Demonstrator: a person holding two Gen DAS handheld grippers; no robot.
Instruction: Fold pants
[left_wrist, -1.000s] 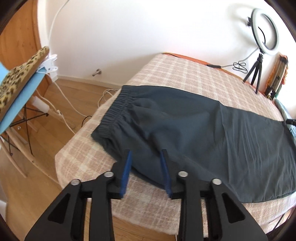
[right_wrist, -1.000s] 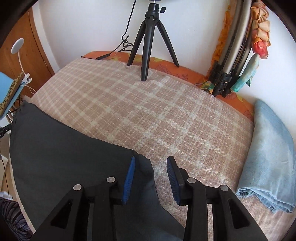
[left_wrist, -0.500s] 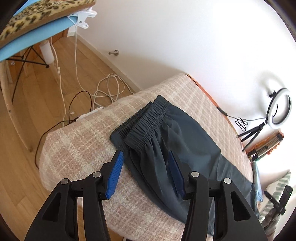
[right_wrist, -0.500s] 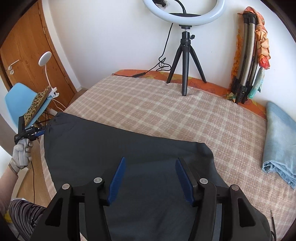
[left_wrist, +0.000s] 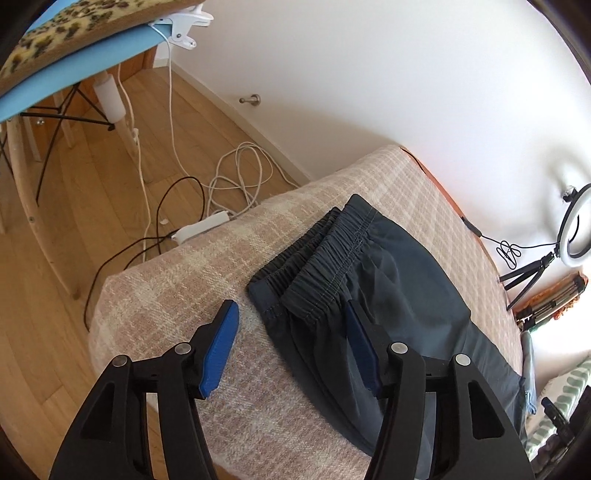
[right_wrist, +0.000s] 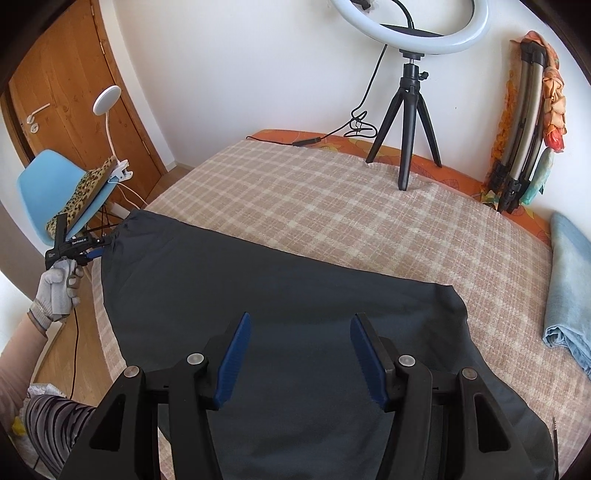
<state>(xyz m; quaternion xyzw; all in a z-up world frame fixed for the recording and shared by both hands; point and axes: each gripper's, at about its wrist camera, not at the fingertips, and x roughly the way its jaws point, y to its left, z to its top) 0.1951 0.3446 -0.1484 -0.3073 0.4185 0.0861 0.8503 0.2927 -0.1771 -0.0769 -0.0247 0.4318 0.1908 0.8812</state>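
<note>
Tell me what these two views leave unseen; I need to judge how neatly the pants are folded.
- Pants hems: left wrist view, lost behind the left gripper finger and the frame edge; right wrist view, near end hidden under the right gripper.
- Lower layers of the fold: covered by the top layer in both views.
- Waistband: in the right wrist view too small to tell whether its edges line up.

A bed (right_wrist: 332, 206) in a beige plaid cover is carrying dark pants (right_wrist: 280, 302) lying flat across it. A black tripod (right_wrist: 406, 122) is standing near the wall edge, and a folded blue towel (right_wrist: 569, 288) is resting at the right side.
</note>
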